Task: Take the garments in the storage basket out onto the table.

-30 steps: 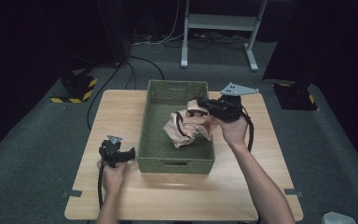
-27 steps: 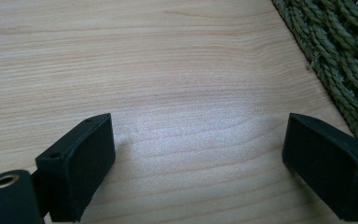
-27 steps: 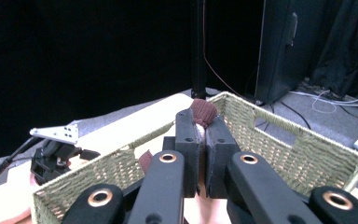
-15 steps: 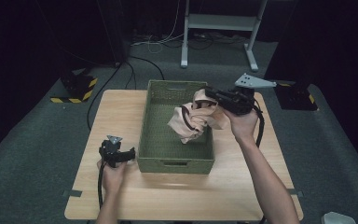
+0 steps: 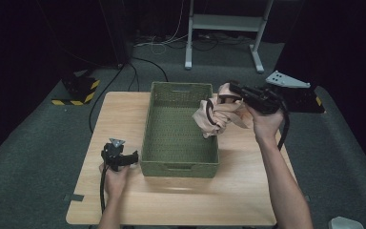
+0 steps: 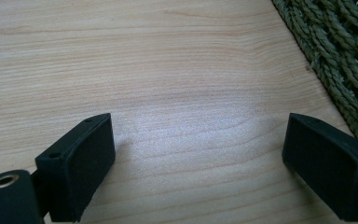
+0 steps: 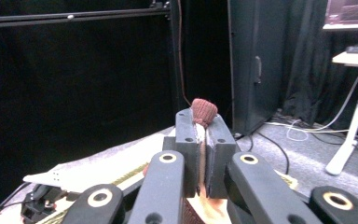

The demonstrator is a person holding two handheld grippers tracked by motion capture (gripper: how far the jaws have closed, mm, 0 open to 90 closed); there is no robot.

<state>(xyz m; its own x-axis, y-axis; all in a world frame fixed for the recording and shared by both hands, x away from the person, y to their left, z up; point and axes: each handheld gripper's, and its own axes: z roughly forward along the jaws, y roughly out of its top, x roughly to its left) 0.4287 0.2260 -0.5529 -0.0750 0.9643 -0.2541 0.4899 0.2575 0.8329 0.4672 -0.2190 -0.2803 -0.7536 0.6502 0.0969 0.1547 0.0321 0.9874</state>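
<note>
A green woven basket stands in the middle of the wooden table. Over its right rim hangs a crumpled beige cloth with dark brown trim, lifted clear of the basket floor. My right gripper is shut on the cloth's top; in the right gripper view the jaws press together with a brown knitted edge poking out above them. My left gripper rests on the table just left of the basket's front corner, open over bare wood, with the basket wall beside it.
A yellow-and-black striped block and cables lie on the carpet behind the table. A white desk frame stands farther back. A dark cabinet rises in the right gripper view.
My right gripper has risen and moved right with the cloth, carrying it from inside the basket to above its right rim. The left gripper has stayed still.
</note>
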